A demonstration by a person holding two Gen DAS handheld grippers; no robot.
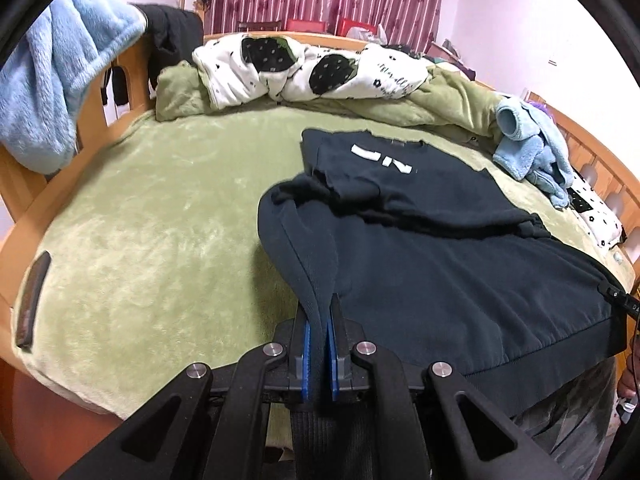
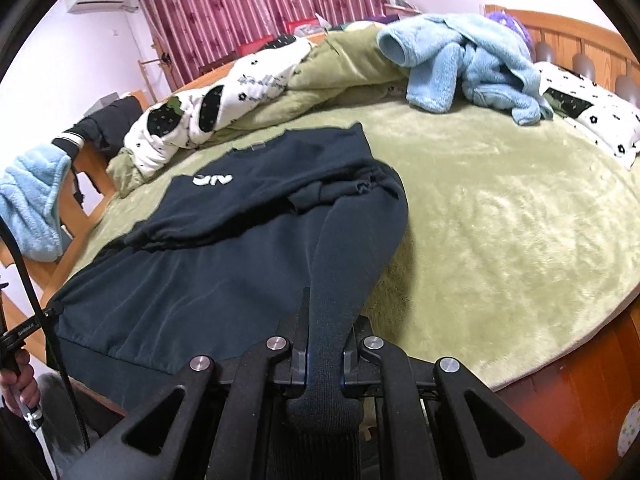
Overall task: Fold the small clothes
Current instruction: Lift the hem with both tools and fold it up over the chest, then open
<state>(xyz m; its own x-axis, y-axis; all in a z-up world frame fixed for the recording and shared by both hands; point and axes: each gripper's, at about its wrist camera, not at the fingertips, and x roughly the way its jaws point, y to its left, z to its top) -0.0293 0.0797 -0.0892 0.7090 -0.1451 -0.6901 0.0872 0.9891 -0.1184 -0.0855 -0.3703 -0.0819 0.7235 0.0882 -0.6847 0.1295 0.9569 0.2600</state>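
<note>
Now both tongs pinch the dark sweatshirt (image 1: 440,264) hem corners: left tongs (image 1: 319,344), right tongs (image 2: 325,356). It lies on the green bed (image 1: 160,216), collar far ahead, long axis pointing away.

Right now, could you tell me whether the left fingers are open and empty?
No, the left fingers are shut on a fold of the dark sweatshirt, whose cloth runs between the blue pads.

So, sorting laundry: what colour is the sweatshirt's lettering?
White, on the dark navy sweatshirt; clearest in the left wrist view.
</note>
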